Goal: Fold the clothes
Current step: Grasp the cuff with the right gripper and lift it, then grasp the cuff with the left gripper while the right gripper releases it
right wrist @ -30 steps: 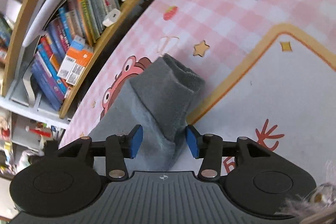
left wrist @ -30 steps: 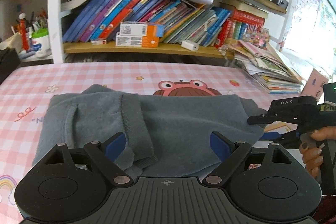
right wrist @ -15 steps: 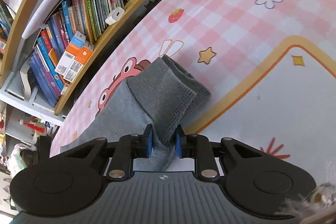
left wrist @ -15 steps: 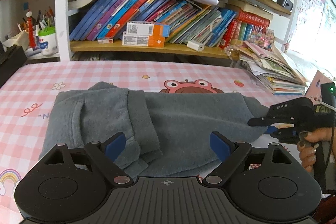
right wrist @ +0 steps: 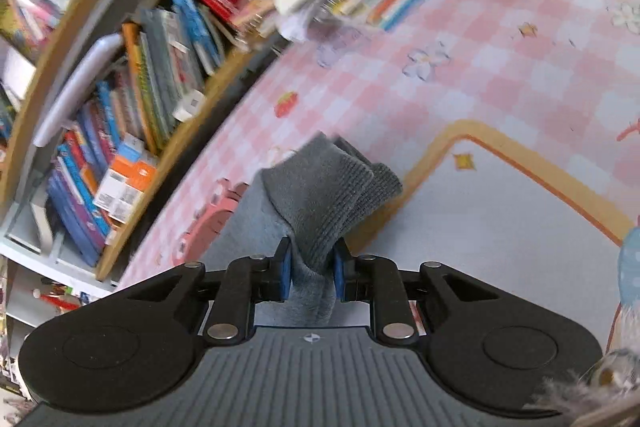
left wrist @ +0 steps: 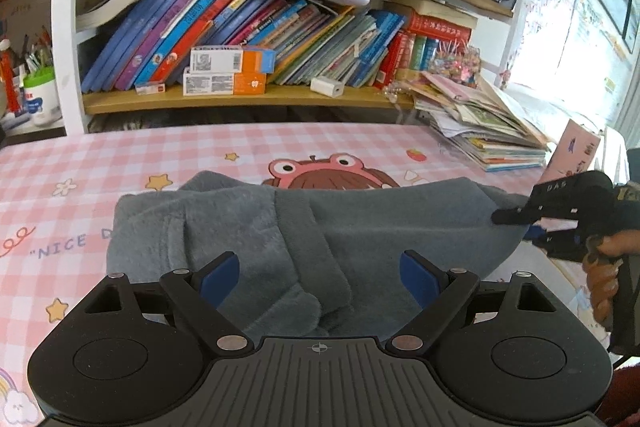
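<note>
Item: grey fleece garment point(left wrist: 384, 223), lying across a pink checked tablecloth point(left wrist: 80, 163), its length running left to right ahead of the left gripper point(left wrist: 320, 277). A ribbed band crosses its upper face, and a folded layer lies on its left part.

Left gripper: held low over the near edge of the garment, pointing forward and angled downward. Its blue-padded fingers point(left wrist: 220, 273) stand wide apart, released, with fleece showing between and below them; neither pad presses on the cloth. The bookshelf point(left wrist: 248, 95) stands beyond the far edge of the table, directly ahead.

Right gripper point(right wrist: 310, 269): clenched on the garment's right end. Its jaws have just been closing, and the blue pads now pinch a bunch of grey fabric between them. Just ahead of the fingertips the ribbed cuff point(right wrist: 332, 187) stands up from the grip in two layers, lifted off the table. In the left wrist view this gripper point(left wrist: 524, 225) sits at the right, fingers pointing left into the garment's end, one above the other, roughly level.

Hand point(left wrist: 608, 267): wrapped around the right gripper's handle, fingers curled on the trigger, behind and below the jaws.

Surroundings: a stack of papers and booklets point(left wrist: 480, 131) on the table, right of and beyond the left gripper. The right wrist view is blurred toward the shelf.
</note>
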